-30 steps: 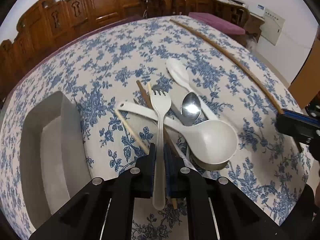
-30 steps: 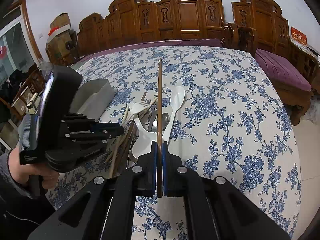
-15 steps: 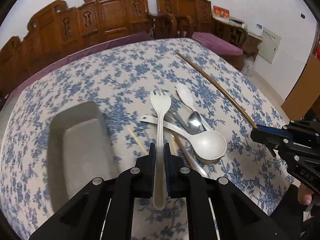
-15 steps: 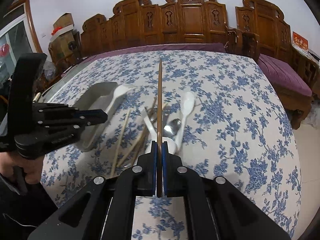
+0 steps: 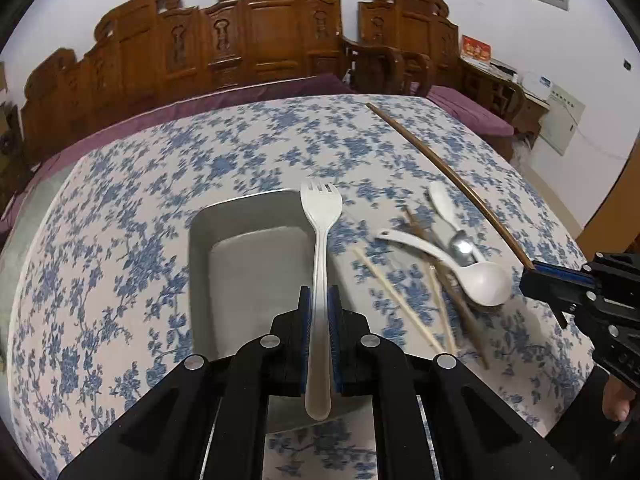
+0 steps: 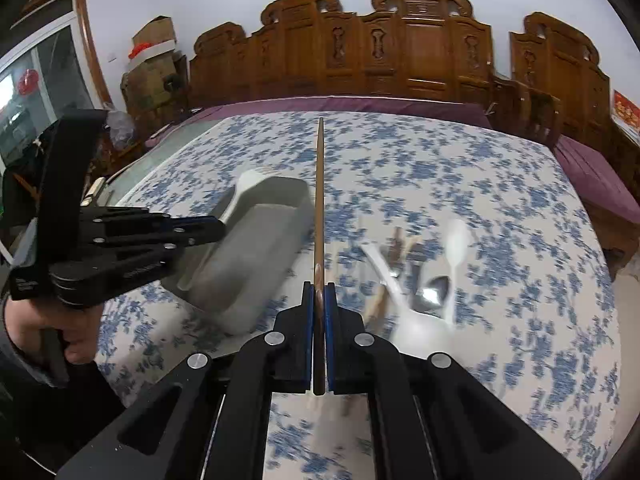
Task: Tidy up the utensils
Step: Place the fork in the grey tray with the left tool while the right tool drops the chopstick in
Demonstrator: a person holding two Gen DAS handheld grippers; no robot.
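Utensils: one fork (image 5: 320, 248) clamped in left tool (image 5: 320, 340); one chopstick (image 6: 319, 216) in right tool (image 6: 319, 340); one tray (image 5: 248, 264)

It was a lived-in home's sitting or dining room. Carved wooden benches (image 6: 420, 52) with purple cushions (image 6: 596, 176) lined the far and right walls behind a table (image 5: 132, 208) under a blue-flowered cloth, with cardboard boxes (image 6: 154, 46) stacked by a window (image 6: 32, 92) at far left.

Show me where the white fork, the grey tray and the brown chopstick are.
white fork (image 5: 320, 208): left wrist view, on its head below the tines.
grey tray (image 5: 256, 272): left wrist view, on its bare floor.
brown chopstick (image 6: 319, 200): right wrist view, on its shaft.
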